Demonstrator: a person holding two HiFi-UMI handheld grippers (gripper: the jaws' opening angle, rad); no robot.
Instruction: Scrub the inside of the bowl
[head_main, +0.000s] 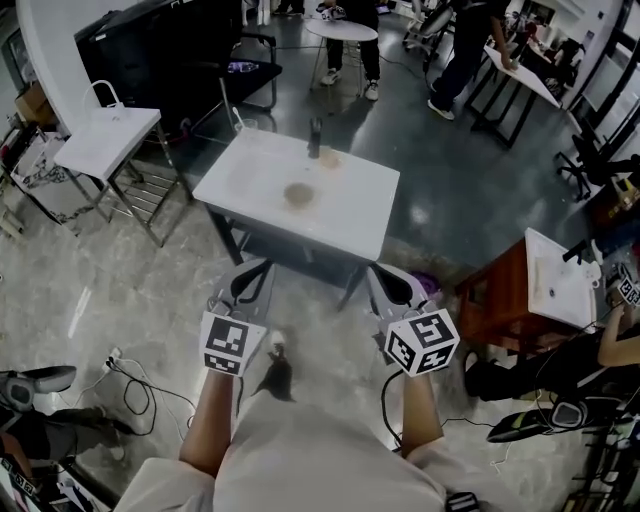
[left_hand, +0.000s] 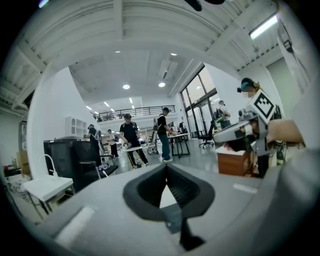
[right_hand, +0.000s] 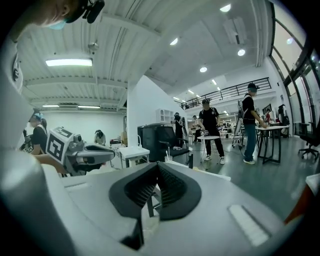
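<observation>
A white table (head_main: 350, 215) stands on the floor ahead of me. On it lie a shallow brownish bowl (head_main: 299, 194), a dark bottle (head_main: 314, 138) near the far edge and a small pale item (head_main: 329, 158) beside the bottle. My left gripper (head_main: 262, 266) and right gripper (head_main: 377, 270) are held side by side short of the table's near edge, well apart from the bowl. Both are shut with nothing between the jaws, as the left gripper view (left_hand: 166, 171) and the right gripper view (right_hand: 158, 171) also show. The bottle (right_hand: 190, 161) shows past the right jaws.
A small white side table (head_main: 105, 135) stands at the left, a black cabinet (head_main: 160, 50) behind it. A wooden cabinet with a white tray (head_main: 555, 275) is at the right. Cables (head_main: 130, 385) lie on the floor at lower left. People stand at tables in the back.
</observation>
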